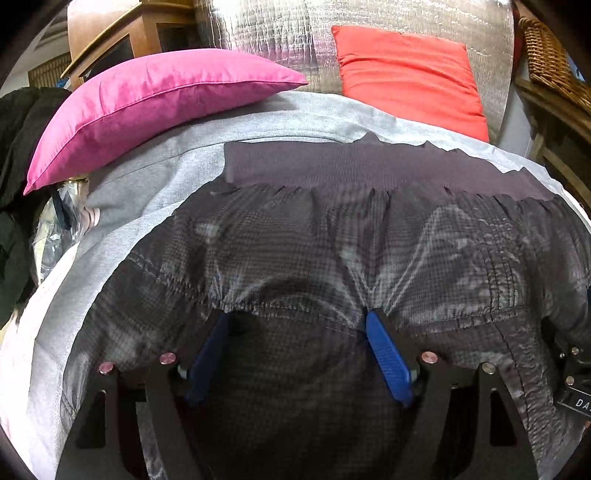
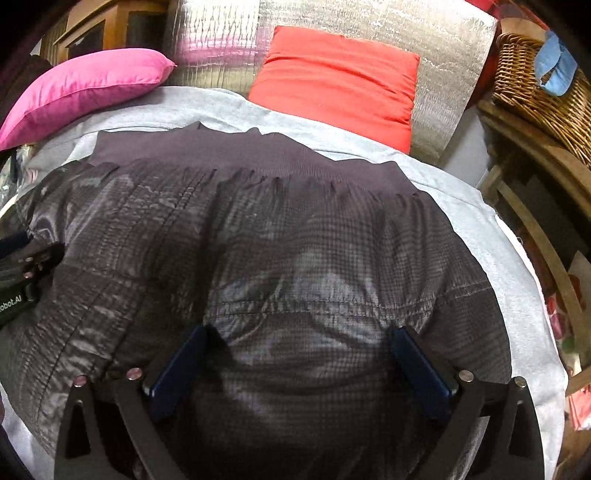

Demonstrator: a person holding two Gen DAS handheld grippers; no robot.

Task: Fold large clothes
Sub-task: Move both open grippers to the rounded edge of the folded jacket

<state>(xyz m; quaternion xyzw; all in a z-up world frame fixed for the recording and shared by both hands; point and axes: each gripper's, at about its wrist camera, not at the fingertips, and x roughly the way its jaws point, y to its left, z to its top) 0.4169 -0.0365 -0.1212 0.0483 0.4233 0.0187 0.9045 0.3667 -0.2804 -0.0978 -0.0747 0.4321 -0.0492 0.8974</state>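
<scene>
Dark jacket [image 1: 332, 243] w/ fine grid pattern lies spread flat on a light grey sheet [image 1: 155, 184], filling most of both views. Its ribbed hem band [image 1: 369, 166] runs across the far edge, gathers showing just below it. Fabric is shiny & wrinkled, w/ a stitched seam crossing near the claws.

Left claw [image 1: 295, 317]: fingers wide apart, blue pads [image 1: 388, 354] angled outward, tips resting at a puckered seam of the jacket. Cloth lies between & under the fingers, but nothing is pinched; no grip on it. Part of the other tool's black body shows at the right edge of this view.

Right claw [image 2: 303, 332]: also spread wide, dark blue pads [image 2: 417, 362] on either side of a smooth patch of jacket, tips touching or just above the fabric; can't tell which. Not gripping anything. The left tool's black body sits at the left edge of this view, on the jacket.

Behind the jacket: pink cushion [image 1: 147, 107] at far left, lying on the grey sheet, & red-orange cushion [image 1: 410, 74] leaning upright against a silver foil backing [image 1: 277, 33]. Wicker basket [image 2: 535, 88] far right on a wooden stand, w/ a blue cloth [image 2: 554, 70] draped in it. Wooden cabinet [image 1: 125, 40] at upper left, dark clothing [image 1: 18, 147] piled at the far left edge.
</scene>
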